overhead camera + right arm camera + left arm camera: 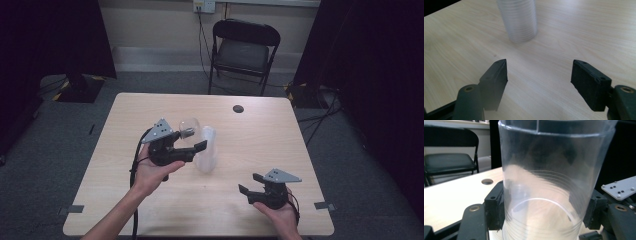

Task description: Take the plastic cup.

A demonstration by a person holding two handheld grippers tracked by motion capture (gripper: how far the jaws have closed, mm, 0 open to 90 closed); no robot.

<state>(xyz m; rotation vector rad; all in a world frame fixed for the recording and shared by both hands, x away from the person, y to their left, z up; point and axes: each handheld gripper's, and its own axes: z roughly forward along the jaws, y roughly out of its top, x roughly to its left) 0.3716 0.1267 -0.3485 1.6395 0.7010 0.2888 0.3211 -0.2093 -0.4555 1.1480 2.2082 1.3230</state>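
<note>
A clear plastic cup [549, 182] sits between the two black pads of my left gripper [544, 210], which press on its sides. In the high view my left gripper [190, 139] holds this cup [188, 128] over the middle of the table, just left of a translucent stack of cups [206, 150]. My right gripper [249, 183] hovers open near the front right of the table, with nothing between its jaws. In the right gripper view the stack of cups [518, 21] stands on the wood beyond my open right gripper [539, 75].
The light wooden table [150, 110] has a round dark hole [238, 108] near its far edge. A black folding chair [242, 50] stands behind the table. Dark curtains hang at both sides. Cables trail from both grippers.
</note>
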